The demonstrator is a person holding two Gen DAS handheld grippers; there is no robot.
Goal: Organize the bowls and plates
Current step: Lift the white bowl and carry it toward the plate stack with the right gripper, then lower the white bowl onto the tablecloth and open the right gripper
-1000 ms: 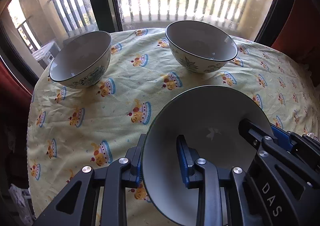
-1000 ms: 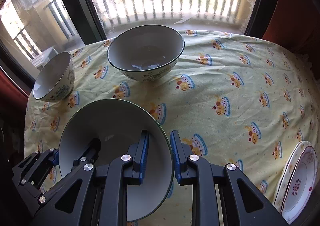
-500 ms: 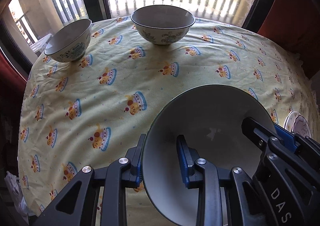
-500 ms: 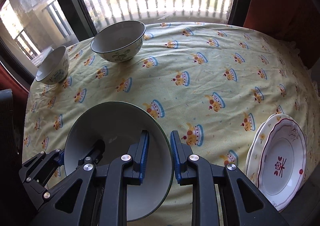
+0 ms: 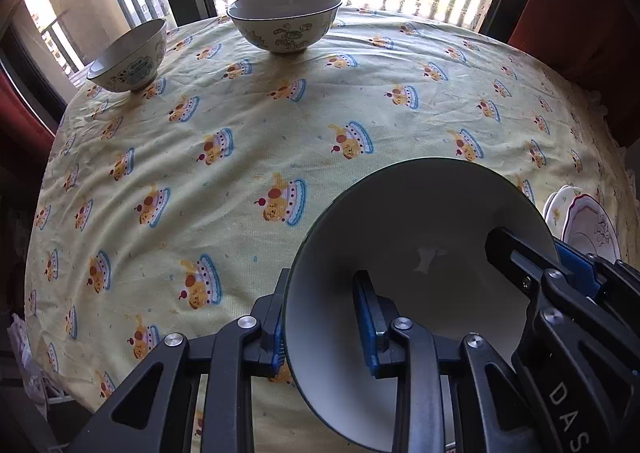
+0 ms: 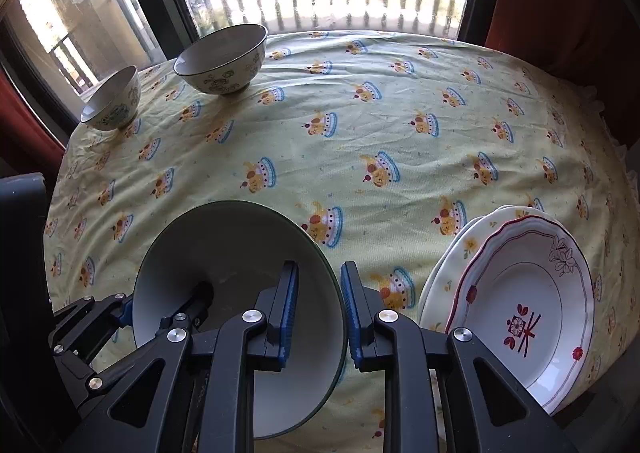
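Observation:
Both grippers hold one large grey-white bowl with a dark green rim, above the near part of the table. My left gripper is shut on its left rim; my right gripper is shut on its right rim, and the bowl also shows in the right wrist view. Two patterned bowls stand at the far left: a small one and a larger one. They also show in the right wrist view, the small one and the larger one. Stacked plates lie at the near right edge.
The round table carries a yellow tablecloth printed with cakes. A window with balcony railings stands behind the table. A red curtain hangs at the far right. The plates' edge shows at the right in the left wrist view.
Both grippers have pulled back and up from the far bowls with the big bowl held between them. The far bowls look smaller and the stacked plates have come into view at the right.

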